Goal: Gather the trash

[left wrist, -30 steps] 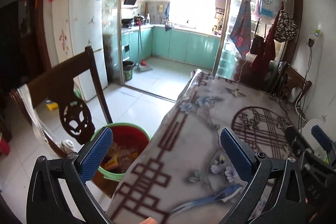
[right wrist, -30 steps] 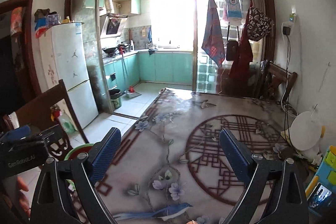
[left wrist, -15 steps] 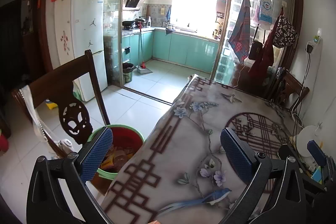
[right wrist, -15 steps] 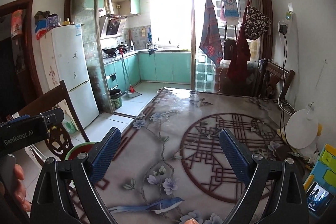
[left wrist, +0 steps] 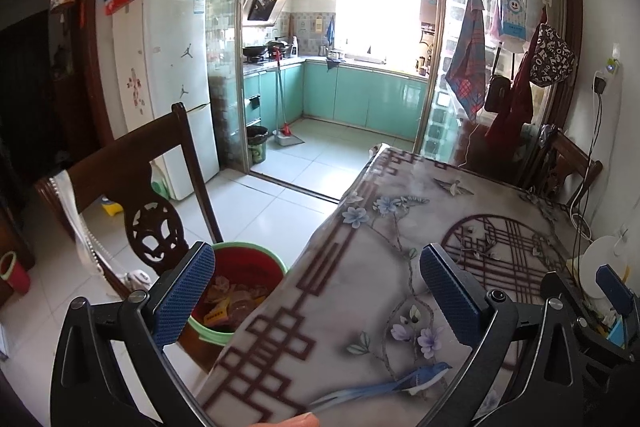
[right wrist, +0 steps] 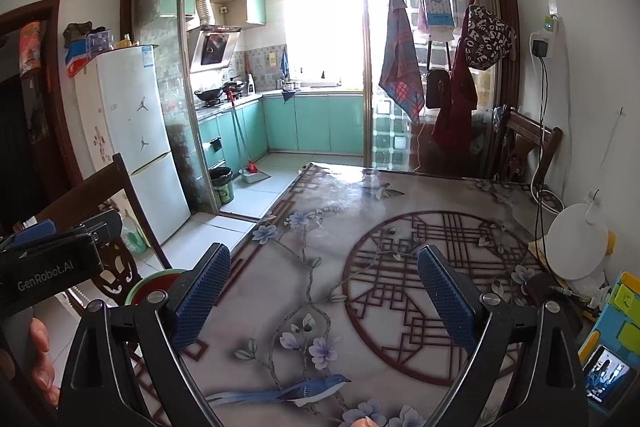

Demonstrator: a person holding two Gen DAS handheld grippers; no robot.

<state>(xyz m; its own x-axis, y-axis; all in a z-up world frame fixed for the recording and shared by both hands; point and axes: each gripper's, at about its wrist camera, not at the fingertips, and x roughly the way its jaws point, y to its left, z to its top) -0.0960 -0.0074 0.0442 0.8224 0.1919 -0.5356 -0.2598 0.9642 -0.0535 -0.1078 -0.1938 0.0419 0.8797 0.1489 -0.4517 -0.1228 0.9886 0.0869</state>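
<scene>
Only left view shows trash (left wrist: 228, 303) inside bucket (left wrist: 276, 265)

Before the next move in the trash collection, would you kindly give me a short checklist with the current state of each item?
1. Left gripper open and empty: ok.
2. Right gripper open and empty: ok.
3. Green bucket beside the table, open-topped, wrappers inside: ok.
4. Trash left on the tablecloth centre: none visible, ok.
5. Clutter by the white lamp at the right edge, trash or not: cannot tell.
</scene>
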